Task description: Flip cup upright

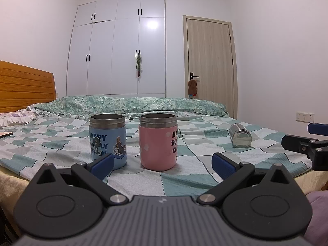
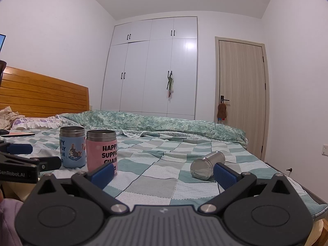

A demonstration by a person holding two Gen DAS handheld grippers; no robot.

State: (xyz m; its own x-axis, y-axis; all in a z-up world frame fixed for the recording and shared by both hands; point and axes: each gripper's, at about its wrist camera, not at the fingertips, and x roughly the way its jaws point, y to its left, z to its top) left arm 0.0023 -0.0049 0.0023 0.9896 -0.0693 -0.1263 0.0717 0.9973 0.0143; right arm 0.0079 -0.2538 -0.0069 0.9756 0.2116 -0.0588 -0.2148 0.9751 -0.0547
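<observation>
A plain steel cup (image 1: 240, 135) lies on its side on the checked bedspread, its flat end toward me; it also shows in the right wrist view (image 2: 207, 164). A blue cup (image 1: 108, 139) and a pink cup (image 1: 158, 141) stand upright side by side, open ends up; both show in the right wrist view, the blue cup (image 2: 72, 146) and the pink cup (image 2: 101, 149). My left gripper (image 1: 163, 164) is open and empty, just short of the pink cup. My right gripper (image 2: 164, 173) is open and empty, its right finger just in front of the steel cup.
The bed (image 2: 153, 164) has a folded green quilt (image 2: 164, 124) along the far side and a wooden headboard (image 2: 41, 94) at left. A flat notebook (image 2: 18, 134) lies near the pillows. A white wardrobe (image 2: 155, 67) and a door (image 2: 242, 94) stand behind.
</observation>
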